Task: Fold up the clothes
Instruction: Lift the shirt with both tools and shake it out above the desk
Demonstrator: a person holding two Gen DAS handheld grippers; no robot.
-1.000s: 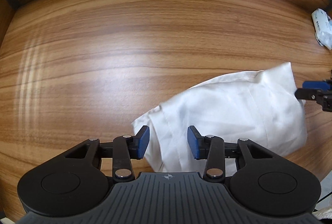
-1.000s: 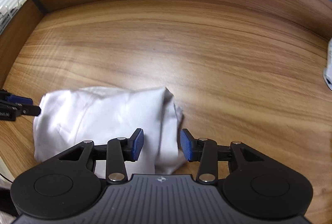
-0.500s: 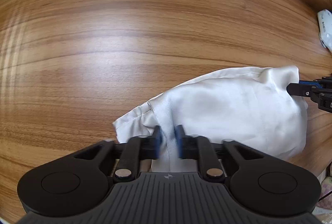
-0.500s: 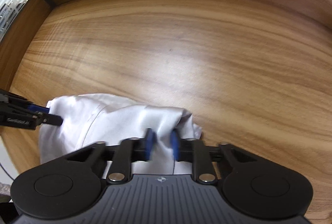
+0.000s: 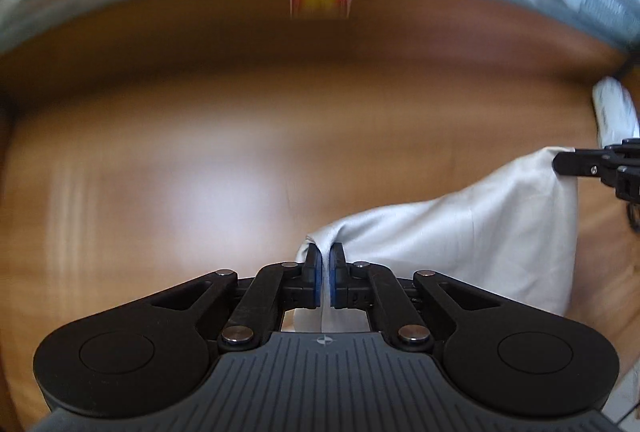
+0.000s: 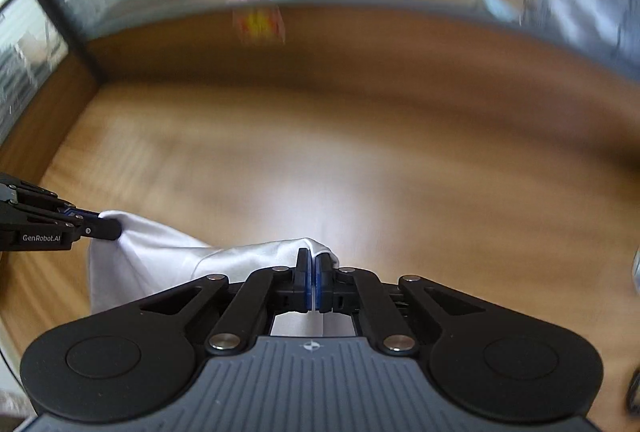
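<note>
Above the wooden table [image 5: 200, 159], a white garment [image 5: 460, 244] hangs stretched between the two grippers, each holding one upper corner. The left gripper [image 5: 325, 268] has its jaws pressed together on a pinch of cloth at one end, and the right gripper [image 6: 311, 274] is clamped the same way on the other end, with fabric bunching over its blue pads [image 6: 305, 288]. Both views are blurred, so the cloth's lower edge cannot be made out clearly, nor whether it touches the table. The step in hand looks like lifting the garment clear to carry one edge over for a fold. The next move would call for both grippers keeping level and moving together, so the cloth stays taut and lands squarely.
</note>
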